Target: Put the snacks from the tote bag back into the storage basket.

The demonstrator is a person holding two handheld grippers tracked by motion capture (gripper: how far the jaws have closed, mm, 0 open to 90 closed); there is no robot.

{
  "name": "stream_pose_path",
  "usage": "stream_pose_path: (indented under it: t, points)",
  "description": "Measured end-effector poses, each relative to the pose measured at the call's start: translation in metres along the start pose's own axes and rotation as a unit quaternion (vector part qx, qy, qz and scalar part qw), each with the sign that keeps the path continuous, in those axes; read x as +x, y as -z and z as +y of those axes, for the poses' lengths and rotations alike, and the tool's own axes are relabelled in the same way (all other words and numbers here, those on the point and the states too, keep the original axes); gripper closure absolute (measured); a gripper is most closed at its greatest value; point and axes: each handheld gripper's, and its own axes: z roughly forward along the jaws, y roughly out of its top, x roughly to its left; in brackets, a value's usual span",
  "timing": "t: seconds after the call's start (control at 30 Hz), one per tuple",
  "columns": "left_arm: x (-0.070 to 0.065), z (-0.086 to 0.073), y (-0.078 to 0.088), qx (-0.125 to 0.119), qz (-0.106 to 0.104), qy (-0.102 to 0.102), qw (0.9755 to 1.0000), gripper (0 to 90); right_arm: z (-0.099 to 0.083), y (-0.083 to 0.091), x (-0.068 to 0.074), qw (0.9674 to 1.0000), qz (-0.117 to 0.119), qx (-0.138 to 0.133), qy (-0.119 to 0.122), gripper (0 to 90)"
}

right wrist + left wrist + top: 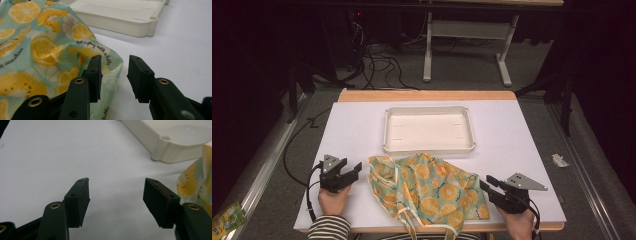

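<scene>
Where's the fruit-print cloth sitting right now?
In the high view the fruit-print cloth lies crumpled at the table's near edge, centred between the left claw and right claw, just in front of the white tray.

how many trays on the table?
1. A white plastic tray sits at the table's far centre, just beyond the lemon-print cloth; nothing in it that I can see.
</scene>
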Motion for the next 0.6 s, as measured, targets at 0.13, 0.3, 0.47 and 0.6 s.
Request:
stream_pose_path:
  t: [0.13,0.3,0.47,0.6]
  points:
    - [0.000,0.000,0.000,-0.001,0.001,0.000,1.0000,38.3,0.001,0.002,0.006,0.9999,0.011,-0.001,0.004,64.5]
    - [-0.001,0.000,0.000,-0.002,0.002,0.000,1.0000,38.2,0.004,0.001,0.013,0.9996,0.025,-0.002,0.012,64.1]
    - [-0.001,0.000,0.000,-0.003,0.002,-0.001,1.0000,38.0,0.007,0.001,0.020,0.9992,0.037,-0.004,0.015,63.2]
    - [-0.001,0.000,0.000,-0.004,0.002,-0.002,1.0000,38.0,0.011,0.002,0.025,0.9985,0.047,-0.010,0.026,62.3]
